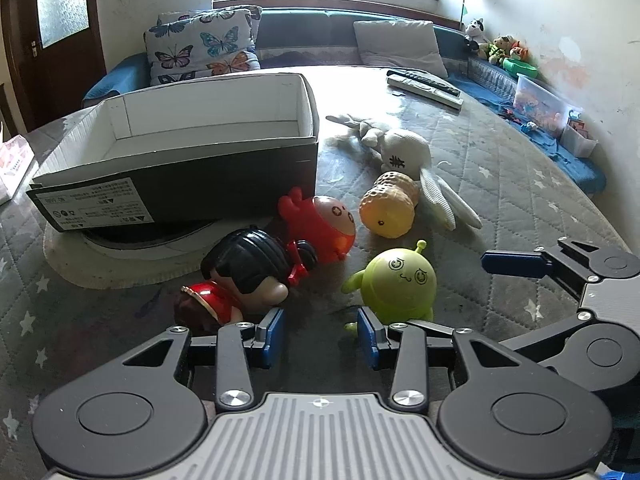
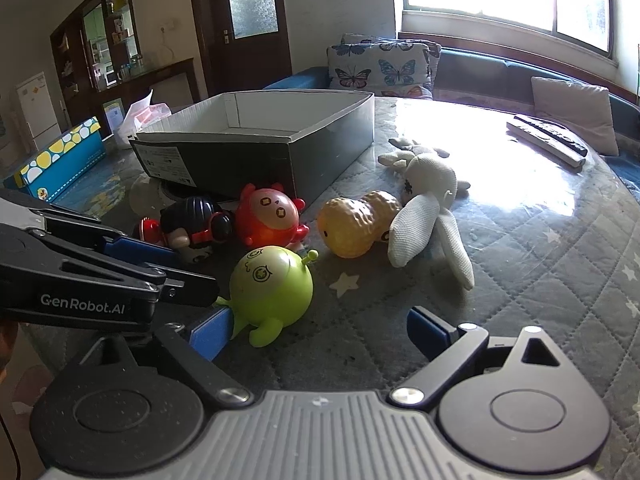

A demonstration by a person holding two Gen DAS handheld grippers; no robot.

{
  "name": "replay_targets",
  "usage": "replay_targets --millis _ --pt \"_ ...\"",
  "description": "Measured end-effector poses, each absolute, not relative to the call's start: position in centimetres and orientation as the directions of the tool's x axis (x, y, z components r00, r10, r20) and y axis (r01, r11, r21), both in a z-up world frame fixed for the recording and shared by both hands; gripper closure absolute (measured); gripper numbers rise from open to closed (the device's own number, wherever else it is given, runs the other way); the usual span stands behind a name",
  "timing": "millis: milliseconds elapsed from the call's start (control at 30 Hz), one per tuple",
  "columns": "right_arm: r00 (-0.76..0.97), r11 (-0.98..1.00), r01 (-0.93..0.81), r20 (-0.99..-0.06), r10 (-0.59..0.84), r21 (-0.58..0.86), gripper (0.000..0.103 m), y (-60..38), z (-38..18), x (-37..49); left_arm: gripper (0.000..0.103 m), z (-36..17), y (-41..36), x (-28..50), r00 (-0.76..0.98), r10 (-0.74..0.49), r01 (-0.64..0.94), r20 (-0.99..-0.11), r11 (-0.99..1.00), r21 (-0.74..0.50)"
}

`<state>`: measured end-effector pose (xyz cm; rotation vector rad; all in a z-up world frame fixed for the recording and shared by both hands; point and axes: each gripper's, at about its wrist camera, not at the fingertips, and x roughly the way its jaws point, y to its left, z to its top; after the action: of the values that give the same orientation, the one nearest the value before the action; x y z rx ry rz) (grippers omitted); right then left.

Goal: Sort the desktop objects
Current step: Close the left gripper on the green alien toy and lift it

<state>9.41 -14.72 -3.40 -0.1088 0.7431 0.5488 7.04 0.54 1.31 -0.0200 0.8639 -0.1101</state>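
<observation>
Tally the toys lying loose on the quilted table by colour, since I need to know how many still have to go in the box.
Green: 1, the alien toy
Red: 1, the round red toy
Yellow: 1, the peanut toy
White: 1, the cloth rabbit
Black-haired, red-dressed: 1, the doll
Total: 5, none inside the box as far as its visible interior shows.

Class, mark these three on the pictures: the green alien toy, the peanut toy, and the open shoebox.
green alien toy [image 2: 272, 280], right wrist view, on its round body.
peanut toy [image 1: 386, 210], left wrist view, on its bumpy shell.
open shoebox [image 1: 224, 168], left wrist view, on its dark front wall.
</observation>
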Motion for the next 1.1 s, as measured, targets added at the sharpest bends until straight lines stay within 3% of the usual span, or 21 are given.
replay_targets --millis 567,1100 --pt "0.588 0.836 -0.54 -0.665 0.46 0.102 0.01 -14.1 -3.5 9.7 0.061 2.4 0.0 7.2 0.646 -0.145 0.14 -0.749 0.988 -0.07" --pt "0.541 0.799 -0.58 -0.66 0.521 0.156 0.025 -13.9 -4.2 10.4 0.061 3.1 -0.6 8.8 0.6 -0.278 0.25 -0.75 0.956 -0.155"
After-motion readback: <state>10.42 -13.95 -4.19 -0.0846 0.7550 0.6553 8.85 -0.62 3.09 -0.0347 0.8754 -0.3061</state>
